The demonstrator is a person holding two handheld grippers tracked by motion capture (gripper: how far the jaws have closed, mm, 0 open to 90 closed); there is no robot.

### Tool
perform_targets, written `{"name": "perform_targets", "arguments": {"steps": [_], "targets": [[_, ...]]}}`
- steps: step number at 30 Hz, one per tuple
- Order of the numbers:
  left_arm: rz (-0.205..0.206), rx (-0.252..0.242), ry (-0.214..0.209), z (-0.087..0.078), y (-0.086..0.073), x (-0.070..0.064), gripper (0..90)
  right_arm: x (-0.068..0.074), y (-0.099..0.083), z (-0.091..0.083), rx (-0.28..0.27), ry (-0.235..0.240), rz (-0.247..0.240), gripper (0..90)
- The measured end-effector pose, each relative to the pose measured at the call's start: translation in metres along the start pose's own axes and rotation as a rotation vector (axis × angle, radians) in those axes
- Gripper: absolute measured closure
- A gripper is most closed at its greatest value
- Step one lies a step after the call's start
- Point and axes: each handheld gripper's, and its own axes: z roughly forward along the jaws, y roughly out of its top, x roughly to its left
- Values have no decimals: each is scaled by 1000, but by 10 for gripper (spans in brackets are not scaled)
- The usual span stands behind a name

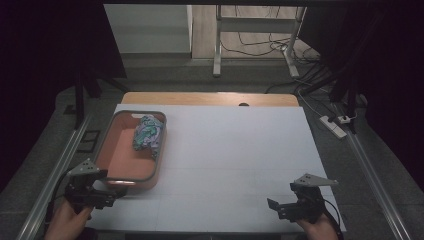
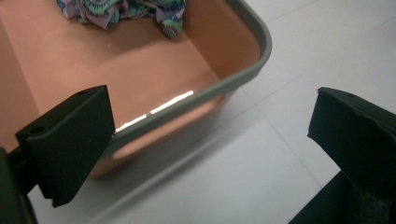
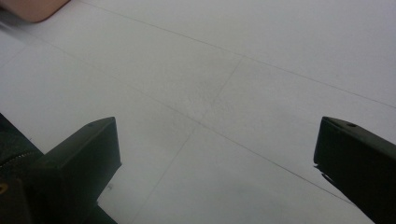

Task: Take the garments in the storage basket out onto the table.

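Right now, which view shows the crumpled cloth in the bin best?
The high view: the whole patterned cloth shows, bunched against the far right side of the orange bin. The left gripper view catches its lower edge at the top of the frame.

bin [image 1: 111, 172]: table's left | cloth [image 1: 148, 134]: inside bin | table [image 1: 230, 150]: white

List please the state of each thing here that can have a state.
Left claw: open, holding nothing, at the bin's near corner.
Right claw: open, holding nothing, over the bare white tabletop.
Orange bin: upright, no lid, holding one cloth.
Patterned cloth: crumpled, lying in the bin's far part.
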Motion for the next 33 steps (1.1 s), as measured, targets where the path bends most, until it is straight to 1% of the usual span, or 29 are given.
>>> {"name": "perform_targets", "arguments": {"steps": [5,12,15,18,24,29,33], "targets": [[14,-1,7,5,10,2,11,0,0,1,4,-1,1,7],[33,20,15,15,19,5,12,0,0,1,10,3,-2,7],[40,16,22,17,23,6,12,0,0,1,14,4,-4,7],[41,14,27,21,27,9,12,0,0,1,20,4,-7,7],[43,31,26,30,34,13,12,0,0,2,20,4,-8,7],[49,38,19,39,43,16,13,0,0,2,20,5,-8,7],[46,35,22,42,48,19,13,0,0,2,20,7,-6,7]]}}
